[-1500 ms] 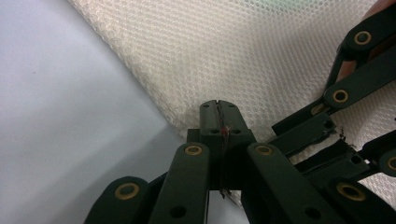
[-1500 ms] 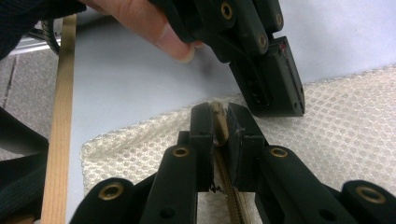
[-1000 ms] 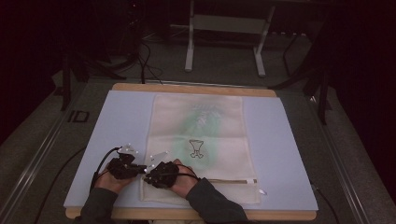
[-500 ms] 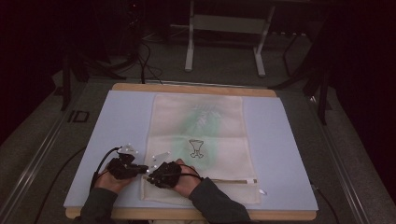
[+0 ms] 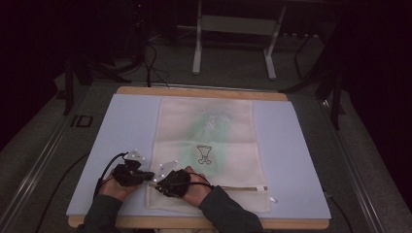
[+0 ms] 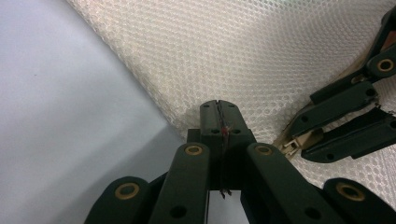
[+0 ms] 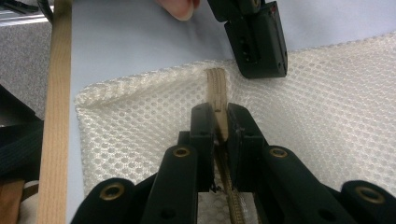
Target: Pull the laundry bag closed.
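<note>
- High view: a cream mesh laundry bag [image 5: 206,150] lies flat on the pale blue surface [image 5: 291,145], its long side running away from the person. A green tint and a small dark cup-shaped print [image 5: 204,154] show through the middle of the fabric.
- A zipper [image 5: 243,188] runs across the bag near its near edge.
- Both hands rest at the bag's near left corner. The left tongs [image 5: 145,175] sit at the bag's left edge; the right tongs [image 5: 158,183] lie just beside them on the mesh, with the forearms entering from the bottom edge.
- Left gripper view: the fabric is an open honeycomb mesh [image 6: 243,56], matte and off-white. The left tongs [image 6: 219,112] are pressed together, tips meeting at the bag's edge where mesh borders the blue surface. Whether mesh is caught between them cannot be told.
- The right tongs appear at the right of this view, with a small beige zipper pull [image 6: 292,144] at their tips.
- Right gripper view: the right tongs [image 7: 219,122] pinch the tan woven zipper tape [image 7: 215,88], which stands as a narrow ribbed strip above the mesh. The bag corner [image 7: 86,98] is rounded and slightly puckered.
- A light wooden rim [image 7: 56,116] borders the surface.
</note>
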Action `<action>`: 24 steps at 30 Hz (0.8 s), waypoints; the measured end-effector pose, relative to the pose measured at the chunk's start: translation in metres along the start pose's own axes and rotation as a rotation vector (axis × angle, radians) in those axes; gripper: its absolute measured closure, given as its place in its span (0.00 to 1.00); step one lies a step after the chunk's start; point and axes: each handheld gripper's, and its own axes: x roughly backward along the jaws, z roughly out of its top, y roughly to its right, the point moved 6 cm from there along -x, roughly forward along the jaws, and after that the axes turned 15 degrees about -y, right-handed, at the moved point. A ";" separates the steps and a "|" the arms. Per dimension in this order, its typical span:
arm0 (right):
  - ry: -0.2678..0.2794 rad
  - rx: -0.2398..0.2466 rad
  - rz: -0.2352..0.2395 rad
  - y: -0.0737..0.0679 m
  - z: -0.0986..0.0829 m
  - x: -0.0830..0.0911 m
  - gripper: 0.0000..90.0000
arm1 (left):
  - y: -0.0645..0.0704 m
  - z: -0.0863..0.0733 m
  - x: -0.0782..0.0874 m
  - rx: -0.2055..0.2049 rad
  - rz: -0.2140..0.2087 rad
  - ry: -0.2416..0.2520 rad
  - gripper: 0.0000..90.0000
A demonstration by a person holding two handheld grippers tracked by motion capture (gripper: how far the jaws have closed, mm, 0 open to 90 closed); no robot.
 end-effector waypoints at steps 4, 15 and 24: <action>-0.008 0.006 -0.005 -0.001 -0.001 0.001 0.91 | 0.000 0.000 0.000 -0.001 -0.002 -0.001 1.00; -0.016 0.011 -0.012 -0.002 -0.005 0.006 0.91 | 0.000 0.001 0.000 -0.008 0.003 -0.008 1.00; -0.028 0.013 -0.017 -0.002 -0.011 0.010 0.91 | 0.000 0.001 0.000 -0.009 0.001 -0.010 1.00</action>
